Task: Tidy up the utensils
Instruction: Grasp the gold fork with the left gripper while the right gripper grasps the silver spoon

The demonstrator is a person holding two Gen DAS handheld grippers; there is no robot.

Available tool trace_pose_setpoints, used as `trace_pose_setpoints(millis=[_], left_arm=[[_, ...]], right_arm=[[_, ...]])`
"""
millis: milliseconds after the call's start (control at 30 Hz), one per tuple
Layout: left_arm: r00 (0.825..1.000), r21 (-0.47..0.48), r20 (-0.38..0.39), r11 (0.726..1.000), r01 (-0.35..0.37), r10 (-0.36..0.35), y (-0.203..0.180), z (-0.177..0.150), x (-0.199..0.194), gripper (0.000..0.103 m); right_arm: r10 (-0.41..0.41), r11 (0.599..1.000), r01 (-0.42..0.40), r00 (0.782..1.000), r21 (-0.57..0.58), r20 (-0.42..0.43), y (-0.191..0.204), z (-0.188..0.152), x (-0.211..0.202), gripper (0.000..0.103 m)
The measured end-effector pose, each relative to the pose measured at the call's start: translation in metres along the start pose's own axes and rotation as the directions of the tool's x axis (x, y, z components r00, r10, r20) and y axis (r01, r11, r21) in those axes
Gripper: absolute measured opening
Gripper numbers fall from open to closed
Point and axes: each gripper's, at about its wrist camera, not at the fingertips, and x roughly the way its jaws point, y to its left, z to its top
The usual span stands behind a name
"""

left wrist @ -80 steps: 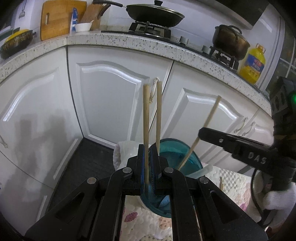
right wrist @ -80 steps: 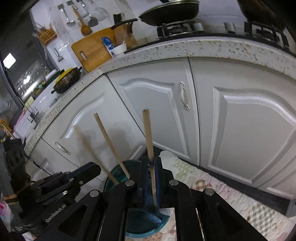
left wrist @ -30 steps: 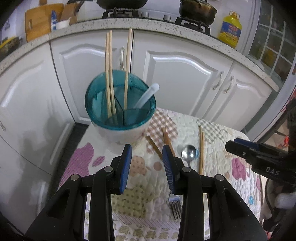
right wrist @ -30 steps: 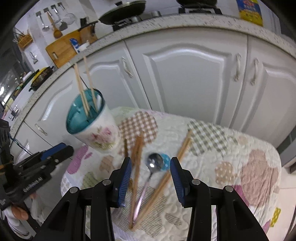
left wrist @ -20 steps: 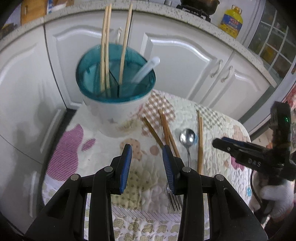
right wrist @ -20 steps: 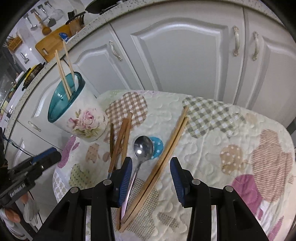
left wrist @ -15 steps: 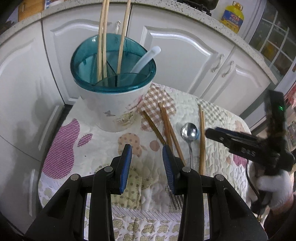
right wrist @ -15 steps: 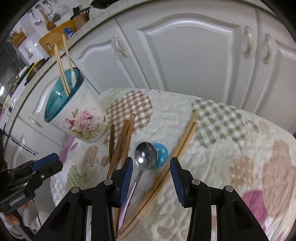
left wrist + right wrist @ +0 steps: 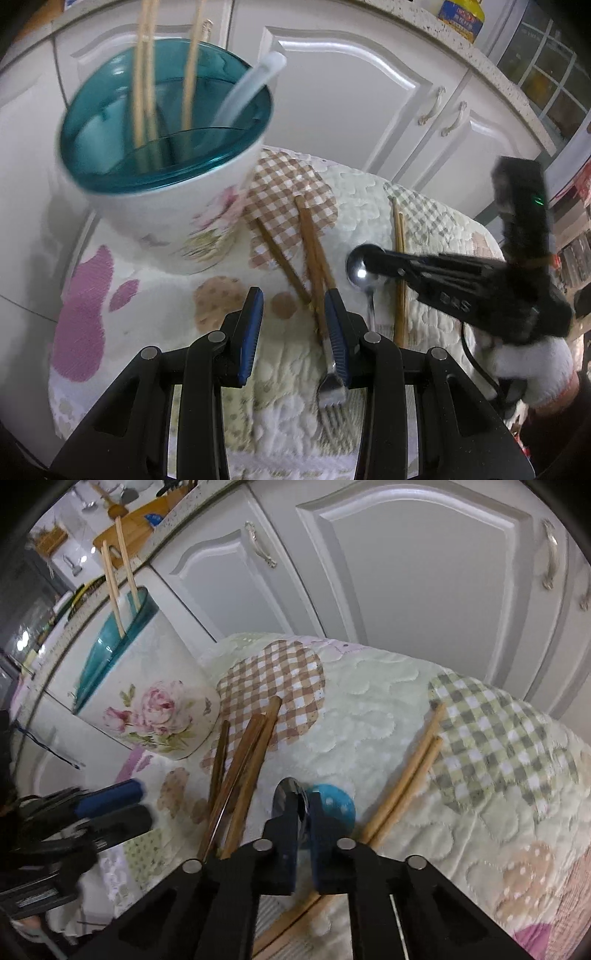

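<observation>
Down on the quilted patchwork cloth (image 9: 369, 709), the right gripper (image 9: 303, 812) had just closed its blue pads on the shiny metal spoon (image 9: 362, 271). Meanwhile the left gripper (image 9: 293, 325) hung with jaws parted, empty, above brown wooden chopsticks (image 9: 314, 251) — near the floral, teal-rimmed ceramic holder (image 9: 166, 206).

Polished metal spoon (image 9: 361, 266), mirror-bright with a sharp glint. Dull metal fork (image 9: 331, 388). Bare matt wood chopsticks (image 9: 248, 764), some darker brown, some pale. Quilted cloth cover (image 9: 369, 686), soft and puckered, printed in checks and dots. Utensil holder (image 9: 147, 701) glossy white with a rose print, insert of translucent teal plastic (image 9: 110, 122), smooth and shiny. Matt black plastic on each hand-held gripper (image 9: 293, 328), blue ribbed pads (image 9: 252, 328). Satin white cupboard doors (image 9: 424, 572) with metal handles.
</observation>
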Motion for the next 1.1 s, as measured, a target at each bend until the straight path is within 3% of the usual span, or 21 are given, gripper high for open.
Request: trace_pose_setpoints(millis=[267, 367, 467, 533, 600, 667, 900, 1033, 1100], left_arm=[[1.000, 0.007, -0.006, 1.000, -0.029, 0.029, -0.015, 0.018, 0.033, 0.033], [0.998, 0.014, -0.018, 0.998, -0.056, 0.057, -0.018, 0.022, 0.047, 0.033], [0.998, 0.020, -0.017, 0.998, -0.064, 0.064, -0.021, 0.023, 0.054, 0.033], [0.998, 0.029, -0.014, 0.997, -0.067, 0.067, -0.024, 0.025, 0.057, 0.026], [0.998, 0.028, -0.028, 0.998, -0.059, 0.060, -0.024, 0.027, 0.061, 0.012], [0.998, 0.029, -0.026, 0.998, -0.050, 0.050, -0.025, 0.026, 0.063, 0.009], [1.000, 0.006, -0.026, 1.000, 0.003, -0.003, -0.016, 0.016, 0.042, 0.008], [1.000, -0.002, -0.006, 1.000, 0.020, -0.020, -0.006, 0.007, 0.017, 0.008], [1.000, -0.006, 0.008, 1.000, 0.024, -0.024, -0.002, 0.002, 0.002, 0.008]], right_arm=[[0.028, 0.997, -0.032, 0.998, 0.075, 0.052, -0.021, -0.030, -0.043, 0.002], [-0.008, 0.995, 0.004, 0.999, 0.097, 0.041, -0.030, -0.036, -0.047, 0.002], [0.023, 0.997, -0.031, 0.994, 0.073, 0.107, -0.029, -0.032, -0.058, 0.005], [0.040, 0.999, -0.043, 0.992, 0.025, 0.116, -0.020, -0.024, -0.058, 0.024], [0.023, 1.000, -0.021, 0.994, -0.016, 0.107, -0.010, -0.017, -0.052, 0.027], [0.024, 1.000, -0.023, 0.995, -0.018, 0.093, -0.008, -0.013, -0.043, 0.027], [0.046, 0.999, -0.044, 0.997, -0.025, 0.066, -0.007, -0.002, -0.026, 0.027], [0.005, 0.998, -0.004, 1.000, -0.065, 0.022, -0.007, 0.008, -0.006, 0.027], [0.021, 0.998, -0.021, 1.000, -0.059, 0.001, -0.009, 0.010, 0.003, 0.027]])
